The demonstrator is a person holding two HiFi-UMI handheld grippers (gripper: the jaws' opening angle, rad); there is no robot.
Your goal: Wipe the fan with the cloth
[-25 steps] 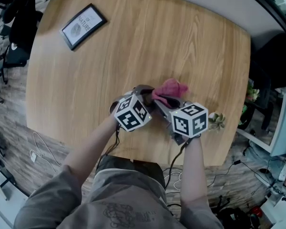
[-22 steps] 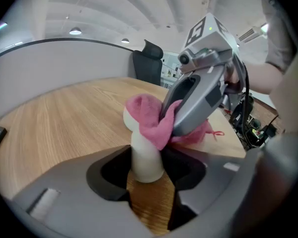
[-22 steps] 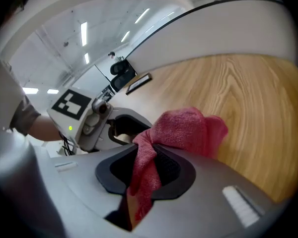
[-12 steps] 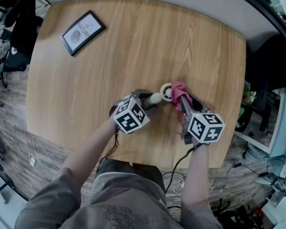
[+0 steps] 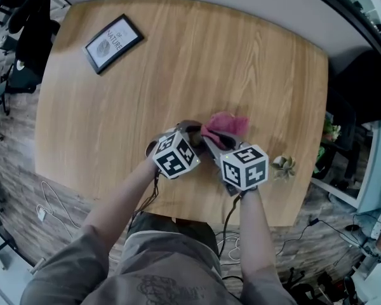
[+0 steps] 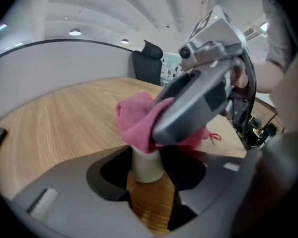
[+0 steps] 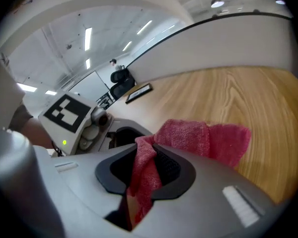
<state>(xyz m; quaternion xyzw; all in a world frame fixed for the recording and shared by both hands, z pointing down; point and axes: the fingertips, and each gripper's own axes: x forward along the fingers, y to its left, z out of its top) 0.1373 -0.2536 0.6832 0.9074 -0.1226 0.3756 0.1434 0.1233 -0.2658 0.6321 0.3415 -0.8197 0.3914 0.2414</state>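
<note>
1. Near the front edge of the light wooden table (image 5: 178, 56) with rounded corners, the left gripper (image 5: 190, 132) is clamping the cream cylindrical handle of the small fan (image 6: 147, 163). The handle is standing between its jaws, and the fan's head is lying hidden under the cloth.
2. The right gripper (image 5: 211, 138) is pinching the crumpled pink terry cloth (image 7: 208, 138) between its closed jaws and is laying it over the top of the fan.
3. To wipe well, I think the cloth should be rubbing over the whole head with light pressure, while the left grip is keeping the handle from twisting.
4. Both grippers are pointing forward and downward with their tips meeting, and the forearms are converging from the person's body.
</note>
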